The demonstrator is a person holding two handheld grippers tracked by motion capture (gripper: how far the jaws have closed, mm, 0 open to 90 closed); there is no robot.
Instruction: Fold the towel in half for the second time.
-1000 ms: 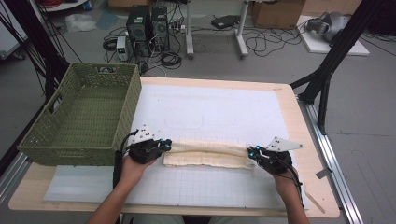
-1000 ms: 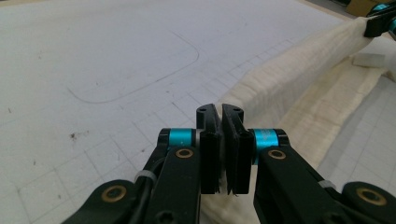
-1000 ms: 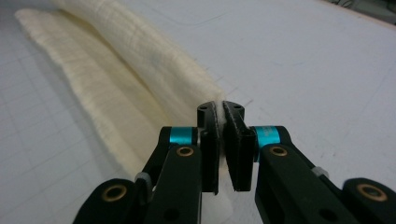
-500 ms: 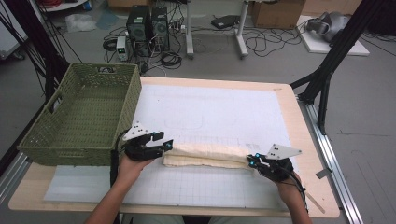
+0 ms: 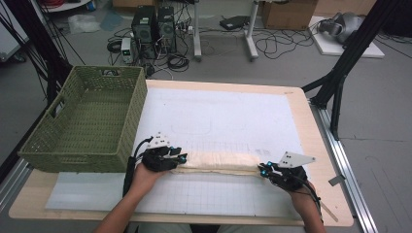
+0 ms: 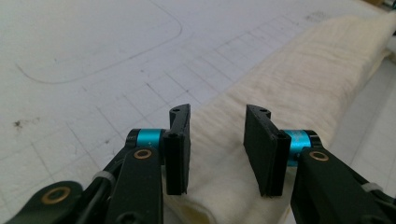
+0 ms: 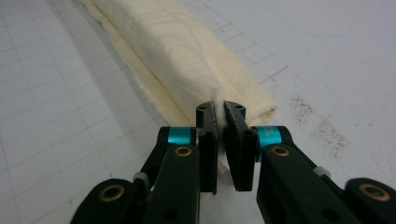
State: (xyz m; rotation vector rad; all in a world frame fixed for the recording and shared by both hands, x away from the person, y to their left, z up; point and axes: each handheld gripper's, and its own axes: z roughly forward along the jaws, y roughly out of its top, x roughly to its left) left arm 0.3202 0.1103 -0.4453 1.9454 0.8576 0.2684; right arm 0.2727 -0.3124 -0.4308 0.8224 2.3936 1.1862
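A cream cloth, folded into a long narrow strip, lies across the white gridded mat near the table's front. My left gripper is at the strip's left end, open, its jaws standing either side of the folded cloth without pinching it. My right gripper is at the right end, shut on a pinch of the cloth that sticks up between the jaws.
An empty green woven basket stands at the table's left, close to my left hand. Beyond the table's far edge are computer towers, cables and a black stand. A thin tool lies at the front right edge.
My left gripper has opened at the cloth's left end. My right gripper has drawn toward the front right, still holding the cloth's right end.
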